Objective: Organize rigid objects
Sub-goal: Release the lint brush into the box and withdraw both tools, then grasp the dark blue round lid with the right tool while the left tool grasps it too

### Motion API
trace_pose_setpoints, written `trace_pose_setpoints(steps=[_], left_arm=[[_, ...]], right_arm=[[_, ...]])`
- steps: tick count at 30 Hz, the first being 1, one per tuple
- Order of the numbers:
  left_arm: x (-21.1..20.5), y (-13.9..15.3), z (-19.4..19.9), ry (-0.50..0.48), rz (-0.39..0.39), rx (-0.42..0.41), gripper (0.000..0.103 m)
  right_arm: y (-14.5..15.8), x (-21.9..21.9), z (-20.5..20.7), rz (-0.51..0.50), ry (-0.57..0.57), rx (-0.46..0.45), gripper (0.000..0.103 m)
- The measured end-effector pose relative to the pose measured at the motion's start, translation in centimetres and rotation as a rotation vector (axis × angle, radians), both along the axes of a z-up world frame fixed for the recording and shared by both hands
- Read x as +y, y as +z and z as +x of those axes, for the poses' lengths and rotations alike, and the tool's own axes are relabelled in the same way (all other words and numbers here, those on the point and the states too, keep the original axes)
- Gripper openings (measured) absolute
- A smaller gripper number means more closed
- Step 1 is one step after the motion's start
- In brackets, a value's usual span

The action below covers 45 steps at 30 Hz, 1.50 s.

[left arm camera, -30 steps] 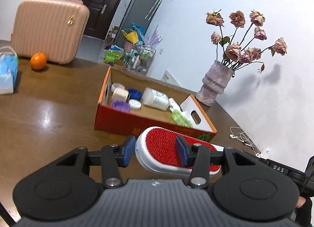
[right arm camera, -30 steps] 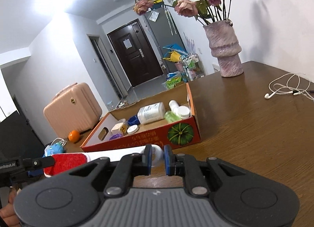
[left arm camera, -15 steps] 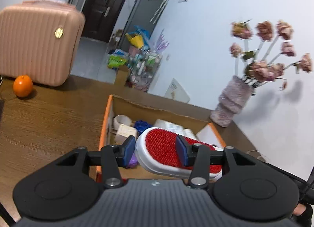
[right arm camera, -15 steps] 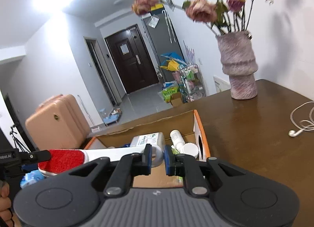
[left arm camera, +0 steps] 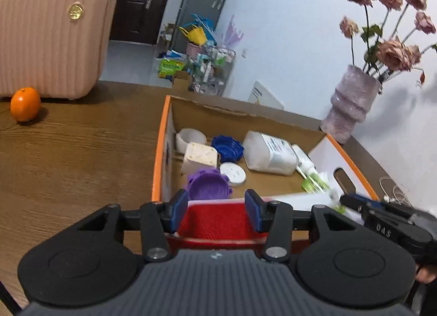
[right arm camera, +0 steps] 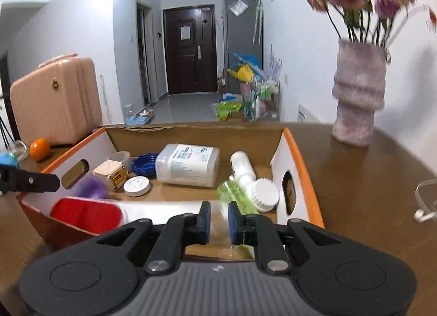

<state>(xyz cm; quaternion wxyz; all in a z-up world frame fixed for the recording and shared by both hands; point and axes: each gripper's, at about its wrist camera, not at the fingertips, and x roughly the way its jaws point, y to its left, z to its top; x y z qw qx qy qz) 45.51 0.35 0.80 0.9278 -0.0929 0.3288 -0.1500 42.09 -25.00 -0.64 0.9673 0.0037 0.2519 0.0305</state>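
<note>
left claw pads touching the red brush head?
Touching. The left wrist view shows both blue pads of the left claw pressed against the sides of the red brush head, with no gap on either side.

Both tools (left arm camera: 215, 212) (right arm camera: 219, 219) clamped, angled slightly downward
</note>
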Motion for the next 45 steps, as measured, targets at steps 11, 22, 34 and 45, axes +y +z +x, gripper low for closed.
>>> trace_pose_setpoints(steps=[11, 22, 34, 45], left_arm=[[0.7, 3.0, -4.5, 0.022, 0.049, -0.039, 0.051], [0.4, 5.6, -19.9, 0.064, 0.166, -0.204, 0.061], [0.2, 1.8, -31.6, 0.034, 0.166, -0.137, 0.071], [-0.6, 0.5, -29.6, 0.005, 0.108, -0.071, 0.073]], right_arm=[[4.6, -1.7, -5.3, 0.020, 0.004, -0.096, 0.017], [6.8, -0.5, -19.8, -0.037, 0.112, -0.109, 0.047], [2.0, 1.1, -31.3, -0.054, 0.231, 0.021, 0.060], [0.6, 1.7, -29.7, -0.052, 0.228, 0.055, 0.060]])
